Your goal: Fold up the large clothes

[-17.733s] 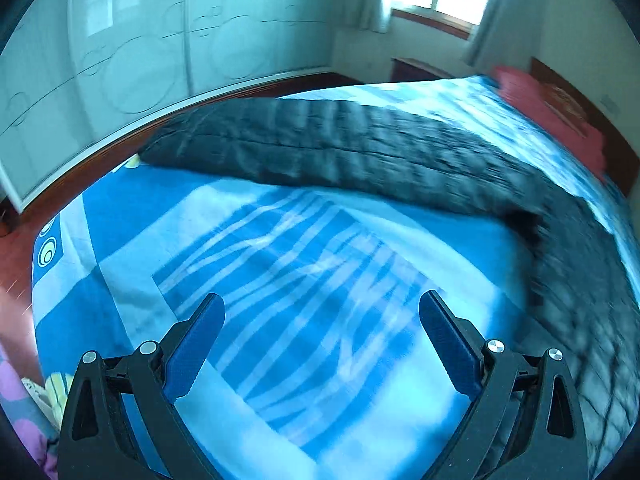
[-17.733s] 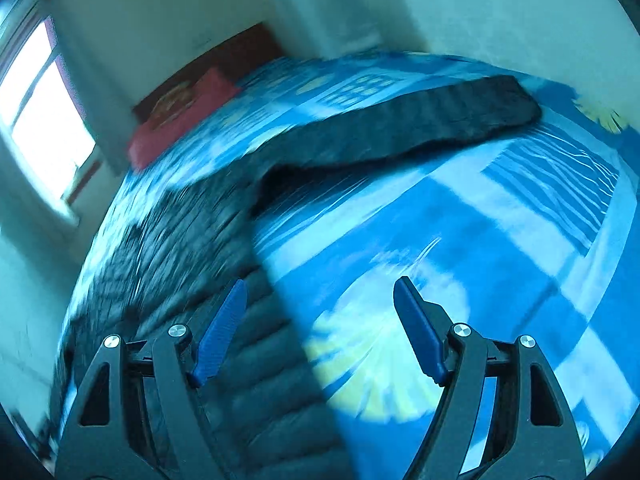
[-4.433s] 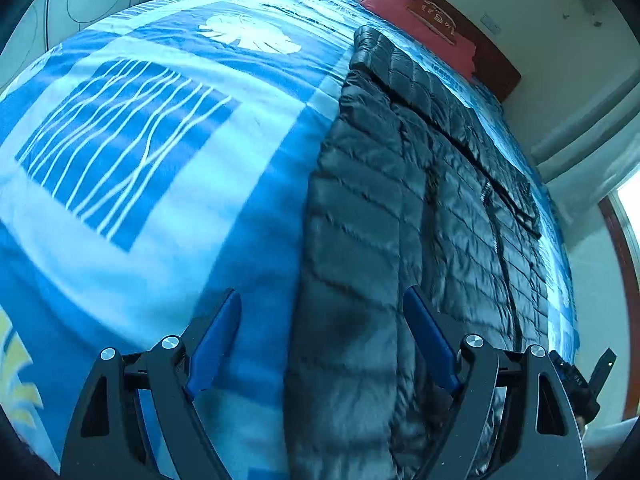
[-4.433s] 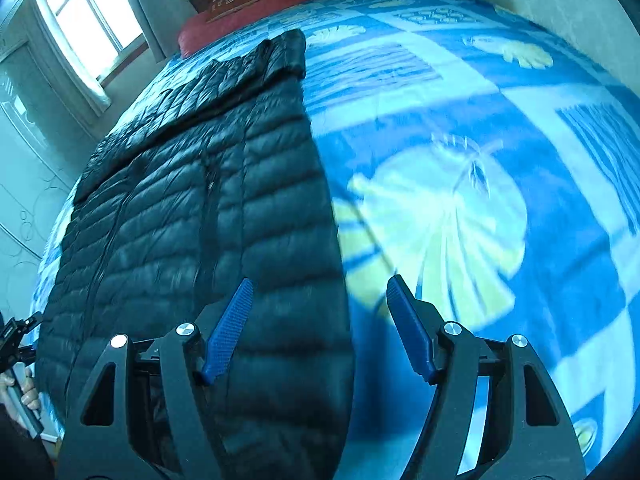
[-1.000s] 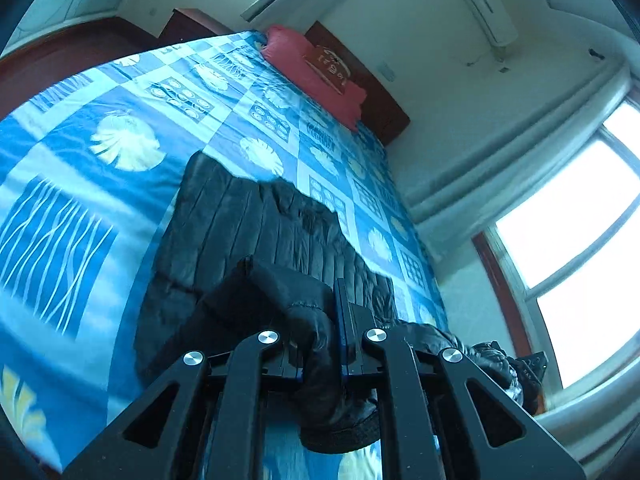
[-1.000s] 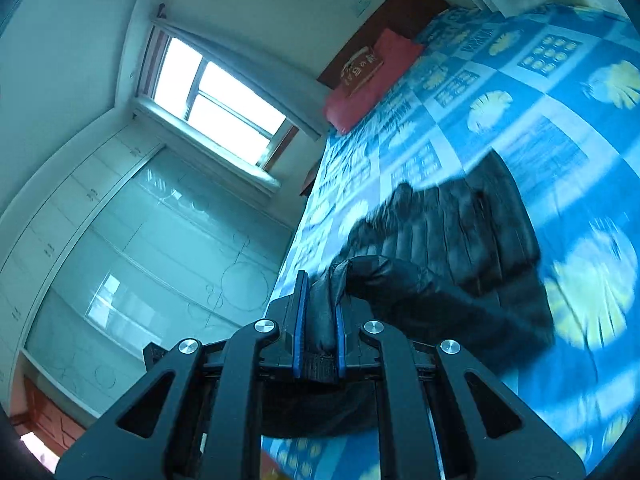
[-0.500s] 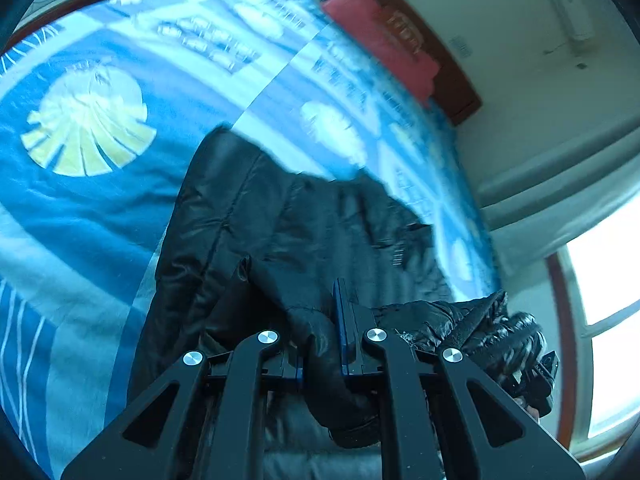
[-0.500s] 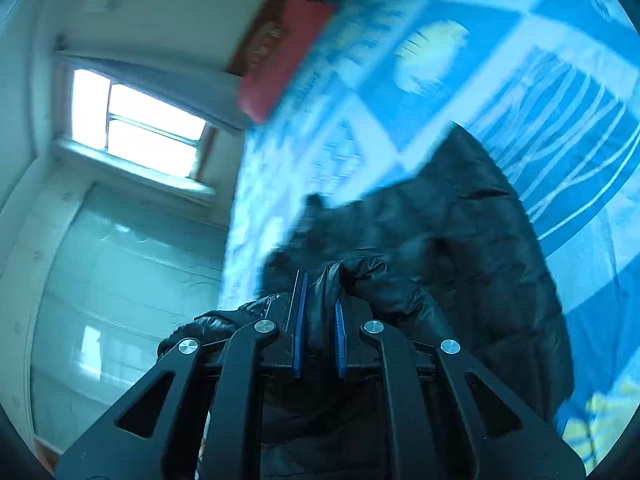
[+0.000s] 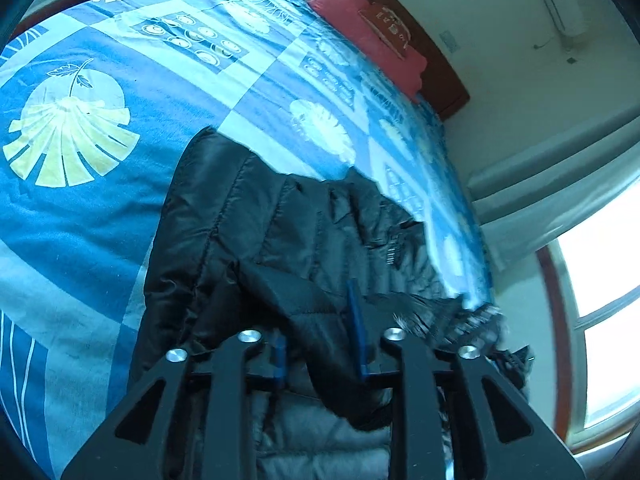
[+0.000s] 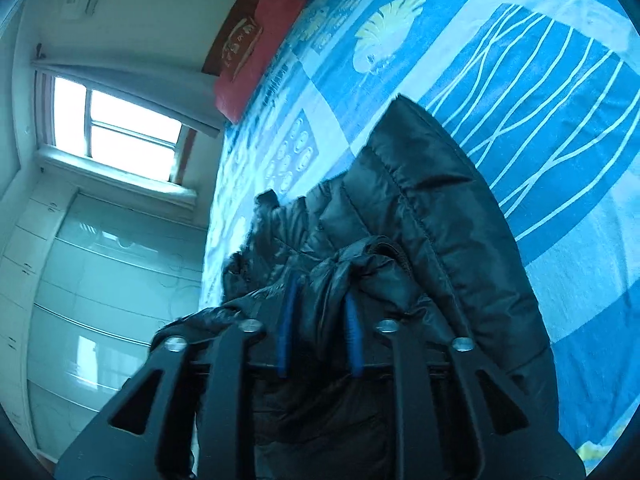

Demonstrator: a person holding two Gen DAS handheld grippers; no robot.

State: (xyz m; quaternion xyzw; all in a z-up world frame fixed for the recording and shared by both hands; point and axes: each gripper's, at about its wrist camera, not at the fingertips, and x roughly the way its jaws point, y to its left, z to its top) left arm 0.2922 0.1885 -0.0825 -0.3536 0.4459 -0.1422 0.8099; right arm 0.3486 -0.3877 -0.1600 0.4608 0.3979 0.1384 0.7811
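A black quilted down jacket [image 9: 248, 216] lies folded over on the blue patterned bed cover [image 9: 80, 80]. My left gripper [image 9: 320, 344] has its jaws parted a little, with a fold of the jacket's hem lying loose between the blue pads. In the right wrist view the jacket [image 10: 432, 208] lies on the same cover [image 10: 560, 100]. My right gripper [image 10: 318, 332] has its jaws parted a little too, with bunched jacket fabric still between the pads. The other gripper shows faintly at the jacket's far corner [image 9: 516, 356].
A red pillow [image 9: 368, 40] and a dark wooden headboard [image 9: 440, 80] are at the bed's head. A window [image 10: 116, 128] with curtains and glass wardrobe doors [image 10: 100, 300] line the left wall in the right wrist view. A second window [image 9: 600, 280] is on the right.
Both grippers, shut on the jacket hem half a second ago, have opened slightly. The lifted hem has come down onto the upper part of the jacket, folding it in half.
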